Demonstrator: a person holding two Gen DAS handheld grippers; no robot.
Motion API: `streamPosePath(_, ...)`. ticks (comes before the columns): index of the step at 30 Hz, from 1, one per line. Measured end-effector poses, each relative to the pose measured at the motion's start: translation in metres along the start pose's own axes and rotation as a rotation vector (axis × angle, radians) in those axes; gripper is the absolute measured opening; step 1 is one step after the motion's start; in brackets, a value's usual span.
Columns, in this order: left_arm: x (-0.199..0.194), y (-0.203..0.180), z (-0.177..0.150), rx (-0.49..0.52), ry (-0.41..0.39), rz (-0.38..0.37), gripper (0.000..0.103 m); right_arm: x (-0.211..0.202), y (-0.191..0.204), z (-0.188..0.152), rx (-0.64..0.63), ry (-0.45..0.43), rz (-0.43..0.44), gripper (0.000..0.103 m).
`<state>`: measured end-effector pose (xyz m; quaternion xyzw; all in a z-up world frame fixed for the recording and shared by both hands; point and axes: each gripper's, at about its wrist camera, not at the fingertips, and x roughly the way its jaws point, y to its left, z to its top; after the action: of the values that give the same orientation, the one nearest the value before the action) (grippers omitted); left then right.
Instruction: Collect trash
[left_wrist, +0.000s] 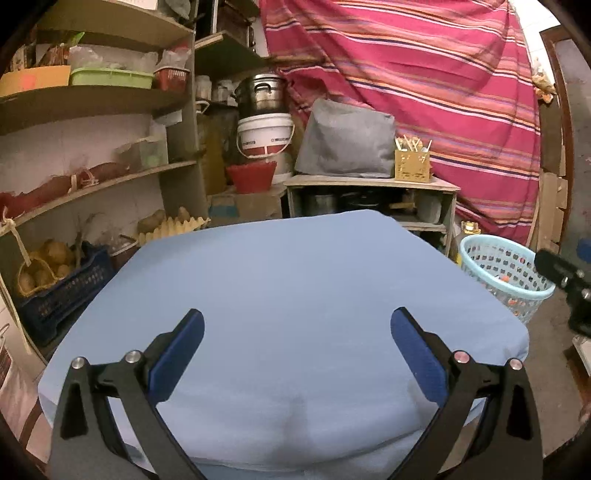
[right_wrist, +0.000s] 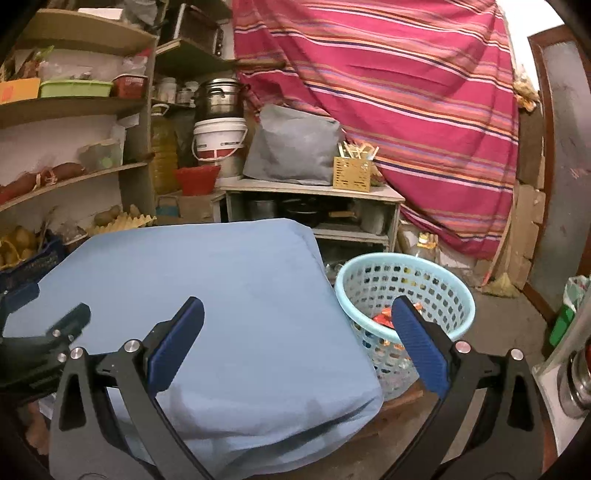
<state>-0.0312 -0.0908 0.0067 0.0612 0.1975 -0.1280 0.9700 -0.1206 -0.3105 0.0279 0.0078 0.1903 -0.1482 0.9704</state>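
Observation:
A light blue perforated basket (right_wrist: 406, 295) stands on the floor right of the blue-covered table (right_wrist: 221, 295); red and orange wrappers (right_wrist: 384, 319) lie inside it. The same basket (left_wrist: 506, 273) shows at the right in the left wrist view. My left gripper (left_wrist: 297, 325) hovers open over the bare blue cloth (left_wrist: 295, 295), holding nothing. My right gripper (right_wrist: 297, 314) is open over the table's right edge, its right finger in front of the basket, nothing between the pads. The other gripper (right_wrist: 48, 339) shows at the left edge of the right wrist view.
Shelves (left_wrist: 92, 99) with containers, potatoes and a dark crate (left_wrist: 62, 291) stand at the left. Behind the table sit a low cabinet (left_wrist: 369, 195), a white bucket (left_wrist: 264, 134), a red bowl (left_wrist: 251, 177) and a striped cloth (left_wrist: 424, 74). A green item (right_wrist: 563, 321) stands at right.

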Motion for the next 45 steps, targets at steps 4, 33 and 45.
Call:
streamPosePath(4, -0.006, -0.001, 0.003, -0.014, -0.019, 0.010, 0.099, 0.005, 0.000, -0.006, 0.006, 0.025, 0.015, 0.099)
streamPosePath(33, -0.015, 0.005, 0.005, -0.032, -0.039, 0.032, 0.099, 0.005, 0.015, -0.006, -0.007, 0.019, 0.067, 0.099)
streamPosePath(45, -0.017, 0.006, 0.002, -0.036, -0.041, 0.054, 0.099, 0.004, 0.019, -0.005, -0.015, 0.013, 0.066, 0.099)
